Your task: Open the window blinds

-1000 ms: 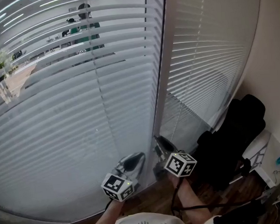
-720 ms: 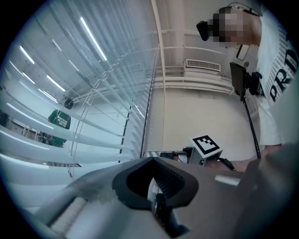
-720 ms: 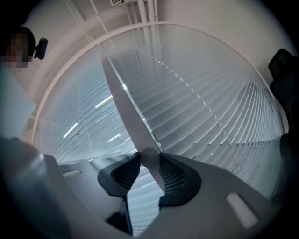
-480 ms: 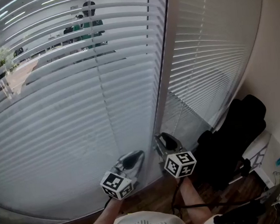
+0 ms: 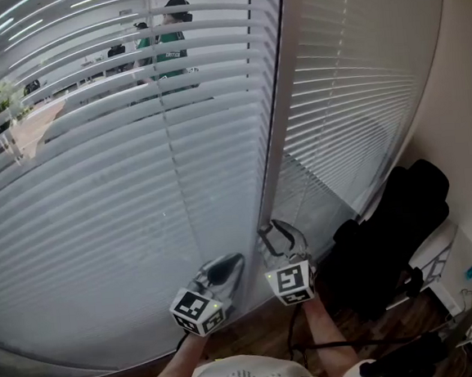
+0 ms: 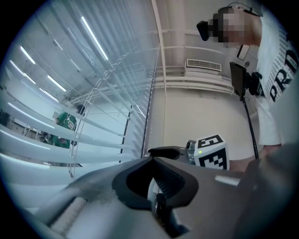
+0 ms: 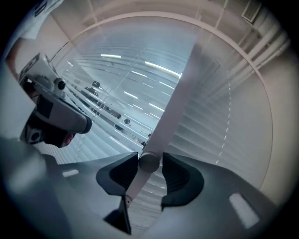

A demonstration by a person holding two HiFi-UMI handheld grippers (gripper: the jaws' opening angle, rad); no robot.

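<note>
Blinds (image 5: 122,202), white, horizontal, tilted partly open

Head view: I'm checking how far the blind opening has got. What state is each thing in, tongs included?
Left blinds: lowered, slats tilted partly open, room beyond visible near the top.
Right blinds: lowered, slats look closed.
Wand: between the right tongs' jaws, apparently not clamped.
Right tongs: jaws have just been opening, now apart.
Left tongs: jaw tips together, beside the left blinds.
</note>
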